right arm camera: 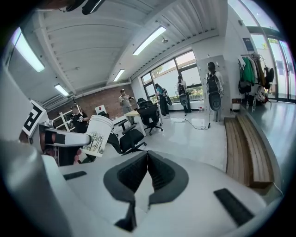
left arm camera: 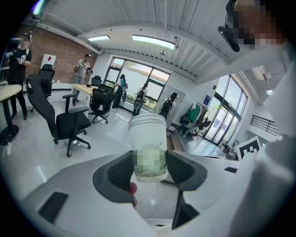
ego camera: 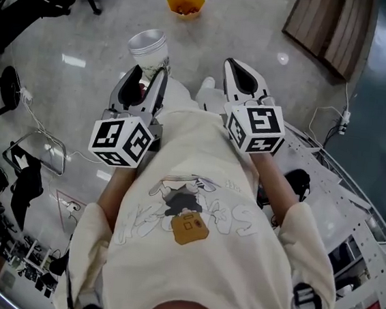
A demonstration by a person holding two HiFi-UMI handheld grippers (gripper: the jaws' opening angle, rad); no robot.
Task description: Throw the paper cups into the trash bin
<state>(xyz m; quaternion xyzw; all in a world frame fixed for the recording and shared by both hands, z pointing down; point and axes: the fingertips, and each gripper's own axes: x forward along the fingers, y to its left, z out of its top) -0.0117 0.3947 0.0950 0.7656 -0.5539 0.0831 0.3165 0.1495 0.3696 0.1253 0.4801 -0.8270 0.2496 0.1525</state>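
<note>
Grips cup [left arm camera: 148, 139] upright in left gripper [ego camera: 146, 77], pads on its lower sides, above floor [ego camera: 261, 27]. Holds right gripper [right arm camera: 147, 159] closed, empty, just beside. Faces orange bin [ego camera: 185, 0] standing on floor, well ahead.

Right gripper [right arm camera: 147, 156] hanging empty, dark padded jaws pressing together.
White paper cup with tree print [right arm camera: 98, 135] sitting against left gripper [right arm camera: 64, 138] far left; long wooden bench [right arm camera: 249, 152] running along right.
</note>
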